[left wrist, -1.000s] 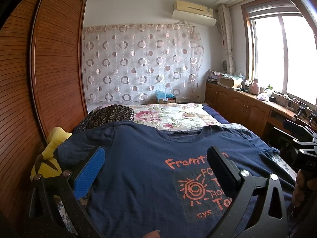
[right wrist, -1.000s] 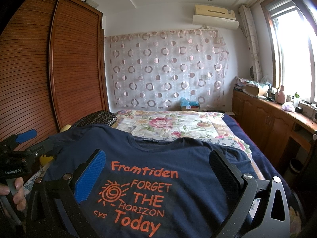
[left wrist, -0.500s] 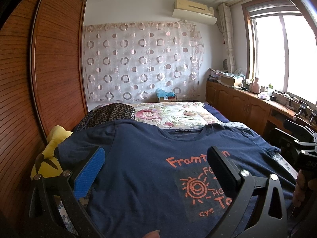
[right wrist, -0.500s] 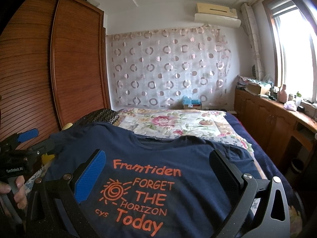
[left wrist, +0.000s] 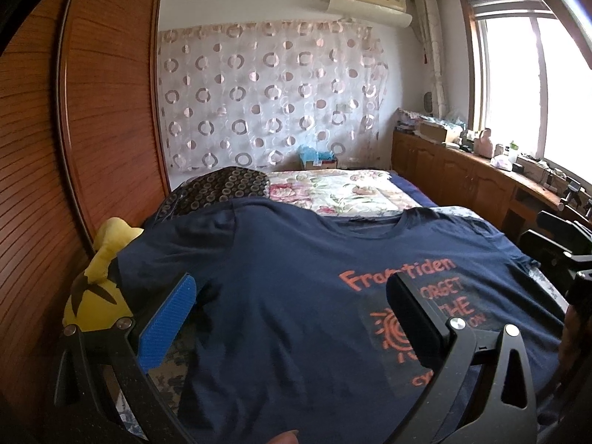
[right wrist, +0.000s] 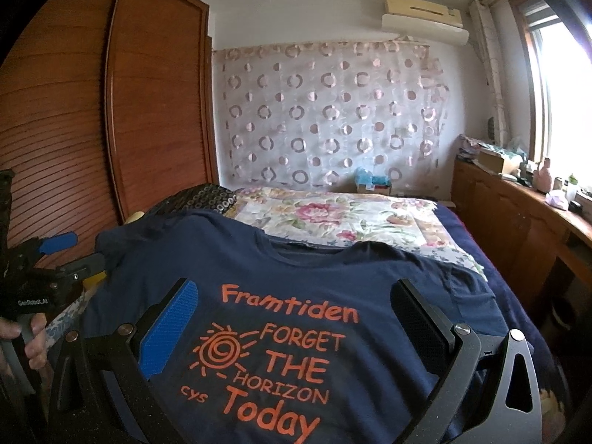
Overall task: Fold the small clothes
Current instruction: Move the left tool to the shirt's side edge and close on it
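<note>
On the bed (right wrist: 370,222), one navy T-shirt (left wrist: 296,296) lies spread flat, print up, collar toward the far end. From left to right: one yellow plush toy (left wrist: 92,288) beside its left sleeve, then the left gripper (left wrist: 292,318), then the right gripper (right wrist: 296,318), both jaws spread wide, holding nothing. Since a second ago, both views have shifted slightly leftward; the shirt lies unchanged.

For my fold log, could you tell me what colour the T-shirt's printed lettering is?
Orange lettering on the navy cotton T-shirt, clearest in the right wrist view.

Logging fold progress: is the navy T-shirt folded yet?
Spread flat. The T-shirt shows neckline, both shoulders and its full orange print; no fold visible.
</note>
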`<state>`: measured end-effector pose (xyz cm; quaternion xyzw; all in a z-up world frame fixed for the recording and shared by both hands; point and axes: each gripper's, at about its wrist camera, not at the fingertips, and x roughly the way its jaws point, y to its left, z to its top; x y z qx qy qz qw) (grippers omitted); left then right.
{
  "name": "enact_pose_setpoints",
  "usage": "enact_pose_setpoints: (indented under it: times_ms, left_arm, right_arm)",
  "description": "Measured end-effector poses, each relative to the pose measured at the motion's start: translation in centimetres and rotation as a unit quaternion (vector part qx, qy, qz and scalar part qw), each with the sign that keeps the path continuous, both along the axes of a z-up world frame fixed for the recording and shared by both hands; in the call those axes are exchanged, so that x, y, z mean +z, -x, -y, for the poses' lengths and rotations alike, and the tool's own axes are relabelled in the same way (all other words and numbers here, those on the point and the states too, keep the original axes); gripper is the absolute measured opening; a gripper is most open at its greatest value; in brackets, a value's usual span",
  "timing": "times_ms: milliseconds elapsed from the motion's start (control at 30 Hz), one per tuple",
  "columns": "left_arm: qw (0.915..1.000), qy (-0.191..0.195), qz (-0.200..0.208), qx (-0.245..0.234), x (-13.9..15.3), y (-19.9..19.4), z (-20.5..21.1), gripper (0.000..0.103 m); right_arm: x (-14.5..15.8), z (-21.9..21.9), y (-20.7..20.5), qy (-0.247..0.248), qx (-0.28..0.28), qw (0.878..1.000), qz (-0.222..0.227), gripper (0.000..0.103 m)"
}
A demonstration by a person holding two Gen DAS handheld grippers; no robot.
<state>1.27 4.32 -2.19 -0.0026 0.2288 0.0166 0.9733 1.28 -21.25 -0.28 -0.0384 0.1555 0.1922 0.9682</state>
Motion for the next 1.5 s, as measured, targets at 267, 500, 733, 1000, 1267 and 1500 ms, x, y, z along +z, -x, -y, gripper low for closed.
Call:
enact_pose_setpoints:
  times_ms: [267, 500, 733, 1000, 1267, 1500]
  left_arm:
    - [0.9998, 0.012, -0.015, -0.002, -1.2, -0.2, -2.3, 0.103]
    - [0.9997, 0.012, -0.022, -0.008, -2.0, -0.6, -4.6, 0.102]
    - [0.9984, 0.04, -0.041, 0.006, -2.6, -2.1, -8.9, 0.078]
    - [0.9955, 0.061, -0.058, 0.044, -3.5, -4.5, -13.8, 0.057]
    - [0.9925, 0.045, -0.082, 0.079, -4.3, -7.0, -16.4, 0.047]
    - [0.9907, 0.045, -0.095, 0.086, -5.0, -7.7, -17.8, 0.032]
  right_arm:
    - [0.0, -0.1, -1.1, 0.009, 0.017, 1.0, -0.012, 0.103]
    - [-0.3, -0.3, -2.5, 0.022, 0.037, 0.999, -0.033, 0.103]
    - [0.1, -0.7, -3.9, 0.037, 0.058, 0.996, -0.055, 0.103]
    - [0.7, -0.7, -4.6, 0.046, 0.079, 0.993, -0.069, 0.103]
    - [0.8, -0.8, -4.8, 0.055, 0.092, 0.992, -0.071, 0.103]
    - [0.7, -0.3, -5.1, 0.052, 0.09, 0.992, -0.075, 0.103]
